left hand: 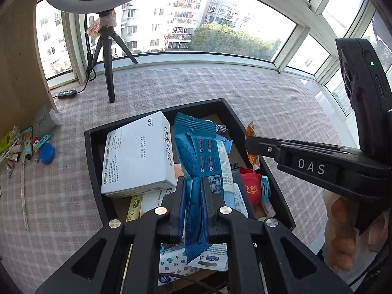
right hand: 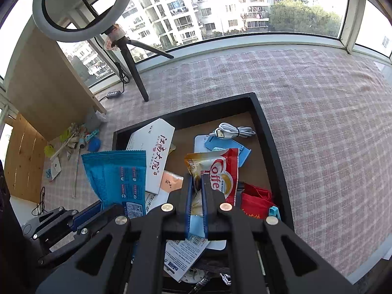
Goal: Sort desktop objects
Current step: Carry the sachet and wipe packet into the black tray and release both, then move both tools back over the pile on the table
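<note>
Two packets hang over the black tray (right hand: 272,132): the left claw (left hand: 193,191) pinches a blue packet (left hand: 196,152), the right claw (right hand: 197,183) clamps a coffee sachet (right hand: 218,169). Beneath lies the checked bench cloth (right hand: 330,127), with windows (left hand: 171,24) beyond.

1. The left gripper (left hand: 193,196) is matte black plastic, with two angular linkage arms that have triangular cut-outs.
2. Four round silver pivot screws sit across its linkage, and its fingers (left hand: 182,196) carry blue pads.
3. The right gripper (right hand: 196,193) has the same build: black, silver screws, blue-lined fingers (right hand: 188,196).
4. In the left wrist view its side bears white letters "DAS", and a black housing above shows a small green light.
</note>
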The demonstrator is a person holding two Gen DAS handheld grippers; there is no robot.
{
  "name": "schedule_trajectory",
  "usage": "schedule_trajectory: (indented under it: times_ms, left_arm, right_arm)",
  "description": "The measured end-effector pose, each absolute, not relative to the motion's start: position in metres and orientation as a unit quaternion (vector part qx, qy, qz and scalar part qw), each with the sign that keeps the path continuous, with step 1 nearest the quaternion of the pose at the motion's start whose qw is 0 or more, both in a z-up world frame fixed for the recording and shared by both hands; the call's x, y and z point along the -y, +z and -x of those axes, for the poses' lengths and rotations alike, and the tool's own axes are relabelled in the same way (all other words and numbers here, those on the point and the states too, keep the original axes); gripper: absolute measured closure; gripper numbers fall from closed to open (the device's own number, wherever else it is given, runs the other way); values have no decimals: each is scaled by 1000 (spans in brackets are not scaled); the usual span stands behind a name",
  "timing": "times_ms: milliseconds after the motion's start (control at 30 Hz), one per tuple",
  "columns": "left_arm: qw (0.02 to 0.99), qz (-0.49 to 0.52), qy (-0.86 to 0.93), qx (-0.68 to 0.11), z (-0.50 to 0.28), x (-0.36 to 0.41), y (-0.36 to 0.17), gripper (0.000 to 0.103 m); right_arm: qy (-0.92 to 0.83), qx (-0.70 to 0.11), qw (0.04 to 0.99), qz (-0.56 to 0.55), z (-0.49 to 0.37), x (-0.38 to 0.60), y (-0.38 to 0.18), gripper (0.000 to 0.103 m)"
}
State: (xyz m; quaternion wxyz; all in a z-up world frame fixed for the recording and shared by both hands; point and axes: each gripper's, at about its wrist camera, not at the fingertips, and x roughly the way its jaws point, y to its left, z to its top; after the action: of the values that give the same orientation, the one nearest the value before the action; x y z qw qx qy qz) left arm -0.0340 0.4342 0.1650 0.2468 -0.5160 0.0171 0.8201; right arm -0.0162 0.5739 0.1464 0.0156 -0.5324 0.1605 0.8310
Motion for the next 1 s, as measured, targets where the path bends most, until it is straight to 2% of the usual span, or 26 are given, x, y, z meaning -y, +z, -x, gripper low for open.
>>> schedule_trajectory:
  times_ms: [33,67,133,367,600,1000]
  left_arm:
    - [240,519,820,-19,36,-435,163,57]
    - [235,516,824,-17,36,-434,164,52]
    - [226,502,834,-27,33,-432,168,54]
    - [215,483,848,-38,20,-413,182,53]
    - [200,477,855,-33,8,-380,188,53]
    - [177,464,868,-21,-6,-302,198,51]
  right_arm:
    - [831,-160,18,533,17,-574,146,92]
    - [830,-157,20,534,17,-574,146,89]
    - [834,-150,23,531,15,-573,147,79]
    - [840,-133,20,526,6,-560,150,79]
    - [847,-124,5,516,-10,-535,155,72]
    - [858,-110,-10,502,-30,-473,168,71]
